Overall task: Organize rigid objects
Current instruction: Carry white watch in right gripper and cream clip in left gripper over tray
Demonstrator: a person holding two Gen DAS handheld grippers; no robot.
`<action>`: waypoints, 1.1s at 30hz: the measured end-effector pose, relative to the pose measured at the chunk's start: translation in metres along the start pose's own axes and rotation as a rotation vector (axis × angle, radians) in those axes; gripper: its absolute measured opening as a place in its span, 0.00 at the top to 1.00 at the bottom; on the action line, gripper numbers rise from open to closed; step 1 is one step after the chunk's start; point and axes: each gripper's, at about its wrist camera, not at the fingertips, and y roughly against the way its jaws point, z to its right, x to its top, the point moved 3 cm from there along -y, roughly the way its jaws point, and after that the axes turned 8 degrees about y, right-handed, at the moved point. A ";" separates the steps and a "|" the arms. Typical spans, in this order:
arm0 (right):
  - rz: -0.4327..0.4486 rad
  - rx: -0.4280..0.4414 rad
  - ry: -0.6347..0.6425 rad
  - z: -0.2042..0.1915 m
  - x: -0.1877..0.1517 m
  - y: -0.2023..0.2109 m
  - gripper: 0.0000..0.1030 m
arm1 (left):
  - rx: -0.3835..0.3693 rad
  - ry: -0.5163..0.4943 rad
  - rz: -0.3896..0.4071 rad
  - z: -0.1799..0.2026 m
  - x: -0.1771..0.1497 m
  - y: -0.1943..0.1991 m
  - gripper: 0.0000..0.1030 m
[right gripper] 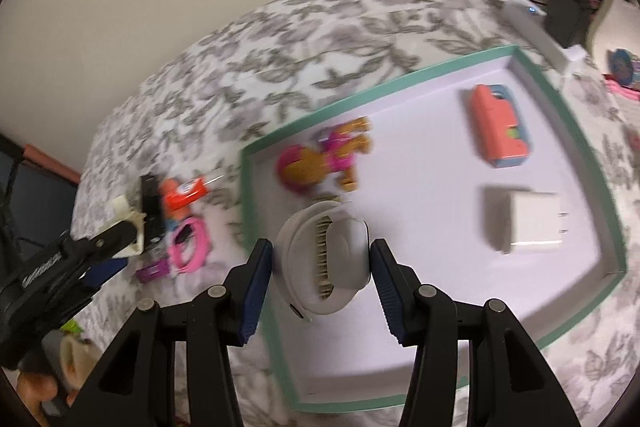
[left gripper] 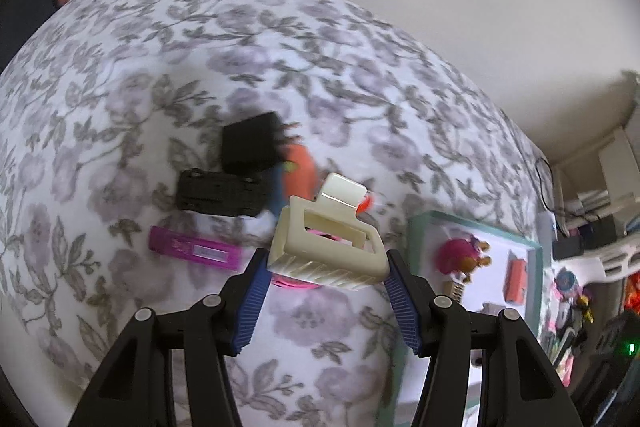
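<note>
- Left wrist view shows the left gripper [left gripper: 328, 269] clamped on a cream hair claw clip [left gripper: 326, 251], its blue pads [left gripper: 253, 301] pressing the clip's two ends, held above the floral bedspread [left gripper: 160, 47].
- Just beyond the clip on the bedspread lie a black toy car [left gripper: 220, 193], a black block [left gripper: 252, 143], an orange item [left gripper: 298, 171] and a purple bar [left gripper: 194, 249]; a pink ring [left gripper: 292, 283] shows under the clip.
- Right wrist view has the right gripper [right gripper: 324, 261] around a pale grey oval device [right gripper: 326, 261] with a slotted middle, over the near edge of the teal-rimmed tray [right gripper: 576, 131]. The right pad touches it; whether the left pad does is unclear.
- Inside the tray sit a pink and orange toy figure [right gripper: 324, 157], a coral box [right gripper: 500, 125] and a white charger cube [right gripper: 524, 221], each well apart.
- At the tray's far corner, a black adapter [right gripper: 566, 13] with cables lies on the bedspread.
</note>
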 end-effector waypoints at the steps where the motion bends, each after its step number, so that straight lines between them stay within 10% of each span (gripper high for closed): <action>1: 0.000 -0.011 -0.006 0.005 0.000 0.001 0.49 | -0.007 -0.011 -0.007 0.006 -0.003 -0.002 0.42; 33: -0.018 -0.098 -0.133 0.081 0.000 0.011 0.49 | 0.005 -0.328 -0.105 0.120 -0.090 -0.045 0.41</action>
